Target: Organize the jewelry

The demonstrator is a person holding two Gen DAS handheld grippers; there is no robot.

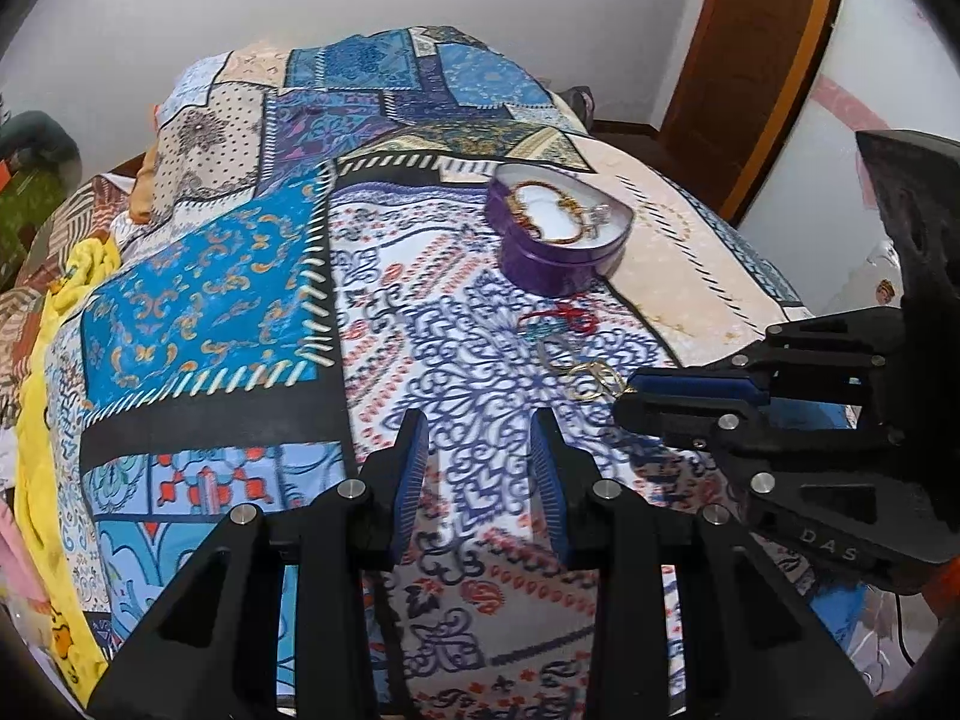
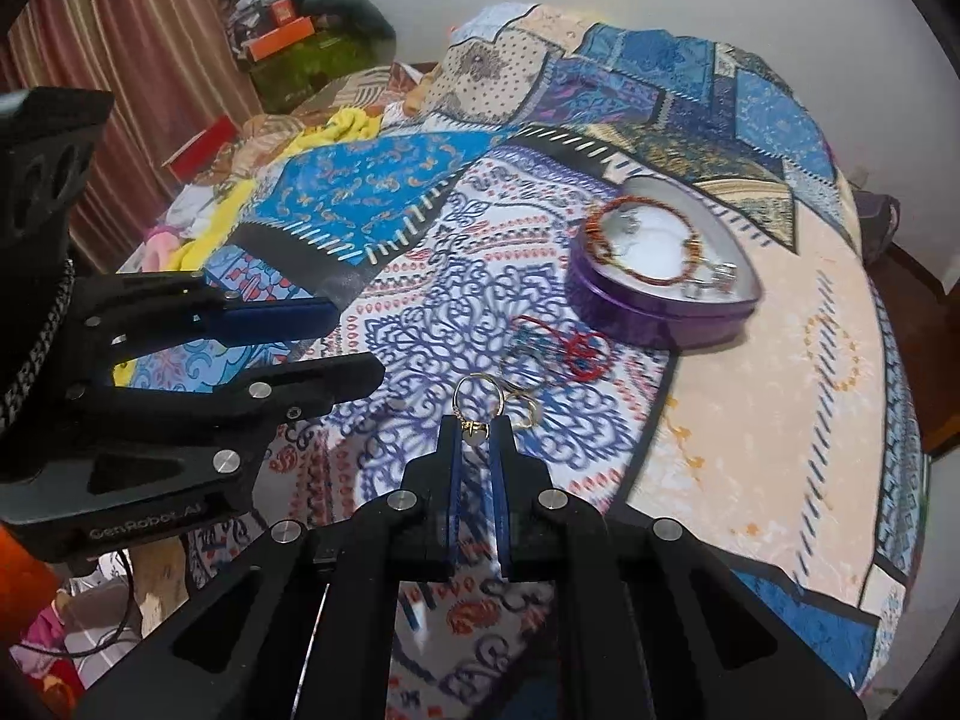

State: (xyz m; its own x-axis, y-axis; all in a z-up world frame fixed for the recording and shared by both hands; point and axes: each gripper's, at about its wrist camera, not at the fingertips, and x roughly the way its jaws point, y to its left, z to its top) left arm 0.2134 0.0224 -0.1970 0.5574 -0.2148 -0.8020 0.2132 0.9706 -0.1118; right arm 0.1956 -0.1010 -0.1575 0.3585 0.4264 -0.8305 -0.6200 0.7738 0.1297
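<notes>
Gold earring [image 2: 478, 405] hoop-forward between fingers [image 2: 501, 468]

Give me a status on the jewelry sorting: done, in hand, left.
Done: a beaded bracelet and some silver pieces lie in the purple tin. In hand: the right hand-held gripper pinches a gold ring at its tips, just above the bedspread. Left: the red cord piece and another gold piece beside it. The left hand-held gripper is open and empty.
</notes>
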